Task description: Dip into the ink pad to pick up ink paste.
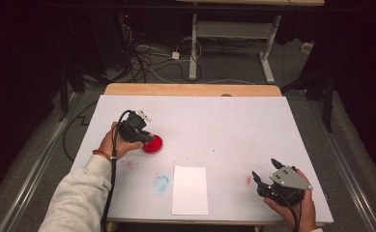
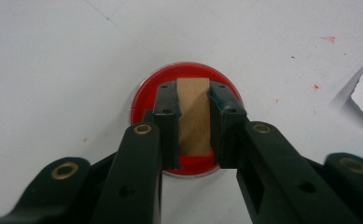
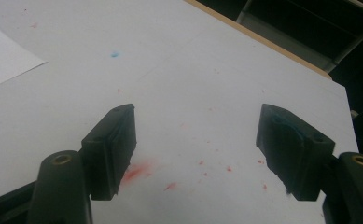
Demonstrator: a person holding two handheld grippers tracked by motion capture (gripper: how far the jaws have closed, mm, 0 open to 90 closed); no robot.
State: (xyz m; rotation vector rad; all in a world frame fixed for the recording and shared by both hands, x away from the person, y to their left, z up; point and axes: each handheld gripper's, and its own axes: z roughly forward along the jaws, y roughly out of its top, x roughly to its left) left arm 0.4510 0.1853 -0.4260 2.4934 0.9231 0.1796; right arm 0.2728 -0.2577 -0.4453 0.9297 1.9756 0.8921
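The grey-sleeved left forearm (image 1: 77,193) comes in from the bottom of the high view, lying closest to that camera and reaching toward the left half of the table. The table (image 1: 234,121) is covered with a white sheet, with a strip of bare wood along its far edge. On the sheet, near the front edge and about midway across, lies a blank white sheet of paper (image 1: 190,190). A smudged blue ring (image 1: 161,183) sits just left of the paper, faint red specks (image 1: 127,164) lie near the left wrist, and a small red smear (image 1: 248,180) marks the sheet near the right gripper.

The right gripper (image 1: 265,171) rests at the front right of the table with its jaws spread wide and nothing between them; in the right gripper view the red smear (image 3: 139,170) shows on the sheet beside one jaw.

The left gripper (image 2: 194,116) has its jaws pinched onto a small wooden block (image 2: 194,116) (tan, with the grain visible). The block stands over a round red ink pad (image 2: 146,100) with a clear rim; whether the block touches the ink I cannot tell. In the high view the red ink pad (image 1: 154,144) lies left of the table's centre, just beside the left hand (image 1: 114,144).
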